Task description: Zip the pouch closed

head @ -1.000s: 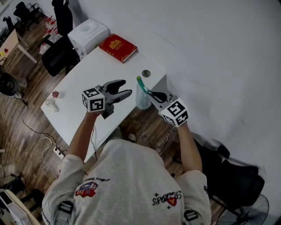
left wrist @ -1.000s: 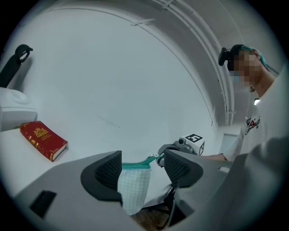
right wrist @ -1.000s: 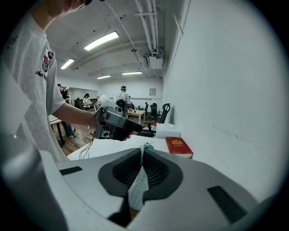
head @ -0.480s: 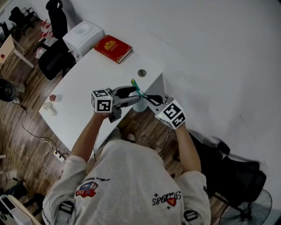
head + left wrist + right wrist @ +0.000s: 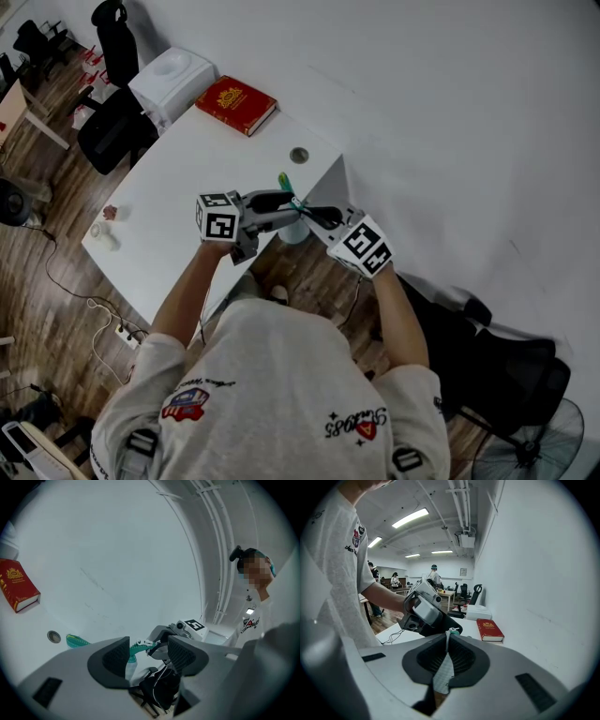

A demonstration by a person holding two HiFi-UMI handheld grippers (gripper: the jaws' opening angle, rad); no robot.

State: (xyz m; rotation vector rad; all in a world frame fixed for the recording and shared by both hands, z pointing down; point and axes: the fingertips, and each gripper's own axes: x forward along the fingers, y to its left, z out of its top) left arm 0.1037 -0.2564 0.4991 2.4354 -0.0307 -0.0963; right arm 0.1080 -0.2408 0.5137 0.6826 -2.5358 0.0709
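A clear pouch (image 5: 296, 229) with a green zipper (image 5: 285, 181) hangs in the air past the table's corner. My right gripper (image 5: 316, 216) is shut on the pouch's edge; its fabric (image 5: 443, 671) sits pinched between the pads, and the green zipper end (image 5: 453, 631) shows just beyond the tips. My left gripper (image 5: 284, 202) points level at the zipper from the left. In the left gripper view the green zipper (image 5: 75, 641) runs in between the jaws with its white pull (image 5: 141, 644). These jaws have just been closing, but the pads stand apart from the pull.
The white table (image 5: 178, 187) carries a red book (image 5: 235, 98), a round cable hole (image 5: 299, 155) and small items (image 5: 105, 225) at its left edge. A white box (image 5: 170, 73) and black chairs (image 5: 111, 131) stand behind. A white wall rises on the right.
My left gripper has moved right, up to the pouch's zipper, and its jaws have narrowed around the pull. The right gripper and pouch have barely shifted.
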